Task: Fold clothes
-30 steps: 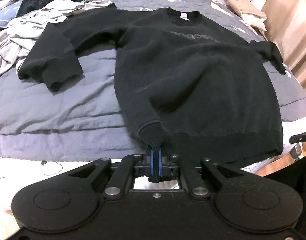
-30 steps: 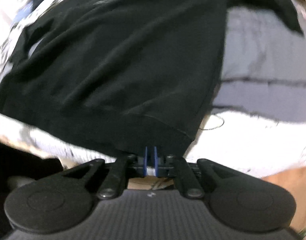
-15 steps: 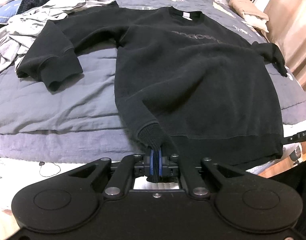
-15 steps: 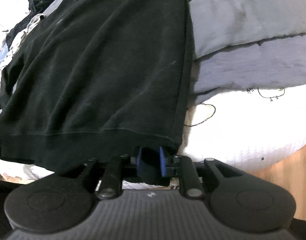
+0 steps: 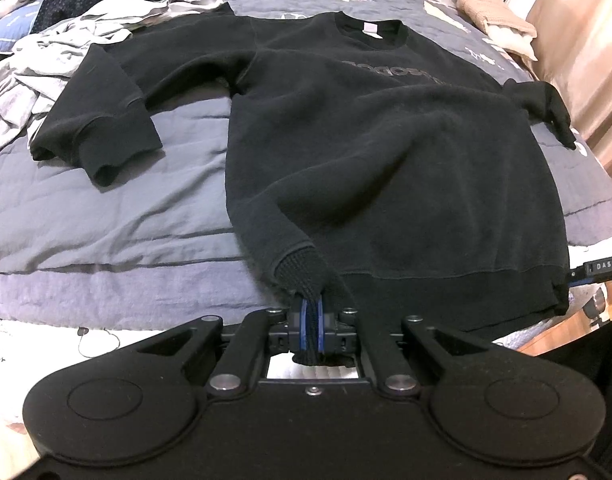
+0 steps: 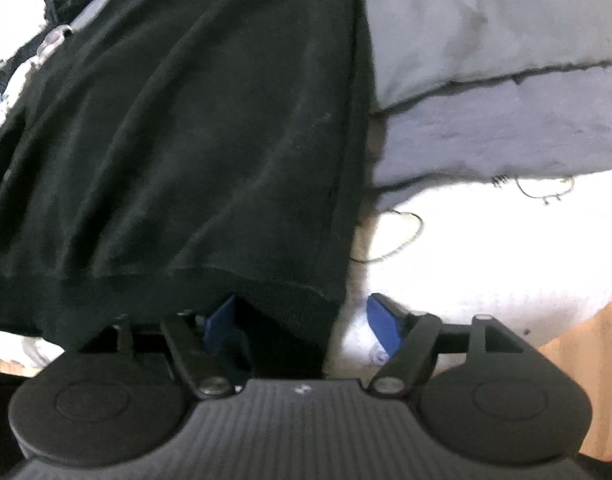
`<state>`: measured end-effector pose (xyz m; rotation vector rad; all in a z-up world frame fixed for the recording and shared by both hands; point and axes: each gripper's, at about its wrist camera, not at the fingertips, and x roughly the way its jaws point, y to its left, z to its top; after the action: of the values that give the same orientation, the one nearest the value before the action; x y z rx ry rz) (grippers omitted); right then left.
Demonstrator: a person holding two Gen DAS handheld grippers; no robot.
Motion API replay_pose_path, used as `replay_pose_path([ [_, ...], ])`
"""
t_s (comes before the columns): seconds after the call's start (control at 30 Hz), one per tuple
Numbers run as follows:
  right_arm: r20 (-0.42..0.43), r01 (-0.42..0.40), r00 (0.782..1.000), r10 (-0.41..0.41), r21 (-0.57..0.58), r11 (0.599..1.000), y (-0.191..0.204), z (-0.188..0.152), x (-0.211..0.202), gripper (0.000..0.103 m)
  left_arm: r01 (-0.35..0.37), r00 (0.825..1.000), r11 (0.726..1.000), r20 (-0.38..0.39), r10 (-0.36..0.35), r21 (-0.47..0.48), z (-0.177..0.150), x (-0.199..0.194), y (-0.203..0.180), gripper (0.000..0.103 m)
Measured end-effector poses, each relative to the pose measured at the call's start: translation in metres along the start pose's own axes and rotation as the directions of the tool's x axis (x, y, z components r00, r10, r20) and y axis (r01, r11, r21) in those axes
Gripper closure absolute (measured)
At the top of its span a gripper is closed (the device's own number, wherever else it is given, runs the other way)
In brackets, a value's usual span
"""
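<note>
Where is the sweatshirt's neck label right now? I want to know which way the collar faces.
In the left wrist view the small white neck label sits inside the collar at the far end of the black sweatshirt, top centre, opposite the hem.

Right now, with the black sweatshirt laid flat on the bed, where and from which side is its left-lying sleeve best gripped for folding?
Grip the sleeve at its ribbed cuff, coming from the open quilt on the near side. The cuff is thick, lies free of the body and points toward the bed's near edge, so jaws could probably slide around its rim without catching the sweatshirt body.
</note>
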<state>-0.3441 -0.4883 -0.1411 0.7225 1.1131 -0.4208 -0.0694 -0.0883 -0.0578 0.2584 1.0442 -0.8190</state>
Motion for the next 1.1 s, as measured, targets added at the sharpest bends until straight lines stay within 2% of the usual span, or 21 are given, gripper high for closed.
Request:
replay_pose_path([
  [0.03,0.012,-0.007,1.0,0.007,-0.002,1.0,0.002,-0.001,-0.001,0.036,-0.001,1.0,1.0,0.0,0.001,0.0,0.0,0.0,0.0,0.097],
  [0.07,0.019,-0.011,1.0,0.011,-0.006,1.0,0.004,-0.002,-0.002,0.051,-0.001,1.0,1.0,-0.001,0.001,0.001,0.0,0.0,0.0,0.098],
  [0.13,0.027,-0.026,0.999,0.027,-0.018,0.999,0.009,-0.002,-0.01,0.065,-0.001,1.0,1.0,-0.001,0.001,0.001,0.0,0.0,0.0,0.097],
  [0.27,0.024,-0.05,0.998,0.051,-0.053,0.997,0.01,0.0,-0.033,0.077,0.0,1.0,1.0,-0.011,0.0,0.007,0.0,0.001,-0.002,0.097],
  [0.53,0.021,-0.023,0.999,0.028,-0.214,0.977,-0.002,0.006,-0.094,0.082,0.055,0.995,0.997,-0.085,-0.05,0.058,-0.013,-0.004,-0.018,0.098],
  [0.73,0.007,-0.008,1.0,0.01,-0.243,0.97,-0.01,0.006,-0.105,0.083,0.071,0.986,0.991,-0.157,-0.052,0.115,-0.028,-0.003,-0.032,0.098],
  [0.9,-0.052,-0.004,0.999,-0.009,-0.237,0.971,-0.016,0.005,-0.096,0.081,0.06,0.968,0.995,-0.248,-0.037,0.083,-0.027,0.006,-0.025,0.095],
  [0.97,-0.091,0.043,0.994,-0.067,-0.241,0.97,-0.017,0.004,-0.087,0.081,0.063,0.966,0.996,-0.255,-0.045,0.063,-0.027,0.004,-0.021,0.092],
  [1.03,-0.077,0.084,0.991,-0.106,-0.249,0.965,-0.018,0.001,-0.087,0.081,0.067,0.971,0.997,-0.234,-0.054,0.049,-0.027,-0.003,-0.017,0.089],
  [1.1,-0.028,0.072,0.996,-0.079,-0.205,0.976,-0.023,0.001,-0.099,0.081,0.064,0.984,0.997,-0.167,-0.055,0.048,-0.026,-0.018,-0.013,0.075],
])
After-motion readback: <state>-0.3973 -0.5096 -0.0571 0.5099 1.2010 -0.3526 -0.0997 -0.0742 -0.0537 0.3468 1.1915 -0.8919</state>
